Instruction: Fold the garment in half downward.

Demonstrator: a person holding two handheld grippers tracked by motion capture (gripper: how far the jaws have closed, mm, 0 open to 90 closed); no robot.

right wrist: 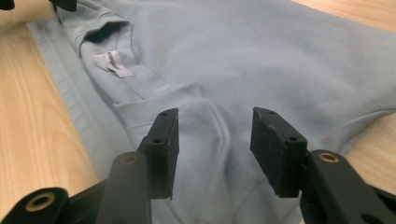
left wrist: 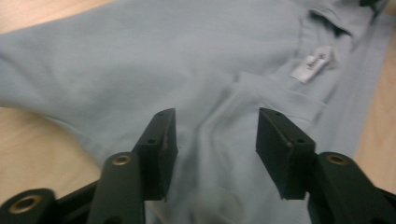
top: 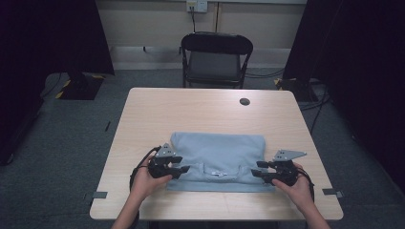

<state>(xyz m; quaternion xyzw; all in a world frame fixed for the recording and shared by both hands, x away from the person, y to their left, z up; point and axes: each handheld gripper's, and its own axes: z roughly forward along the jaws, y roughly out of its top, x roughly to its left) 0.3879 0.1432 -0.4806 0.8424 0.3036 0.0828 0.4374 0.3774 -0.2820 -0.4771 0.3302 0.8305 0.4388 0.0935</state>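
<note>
The left hand-held gripper [top: 184,169] and right hand-held gripper [top: 255,170] are matt black, each topped by a grey three-cornered plate with small holes. A black cable loops back from each toward the person's wrist. Their jaws are flat black blocks with ribbed inner faces, small screw holes, and brass-coloured rivets at the pivots. Both forearms are bare of sleeves.

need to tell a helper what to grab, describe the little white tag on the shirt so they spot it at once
On the light wooden table, look at the folded pale blue shirt lying near the person's edge, between the two black grippers. Follow its near side to the collar opening in the middle. Just inside sits the small white label, the only white patch on the otherwise plain blue cloth.
</note>
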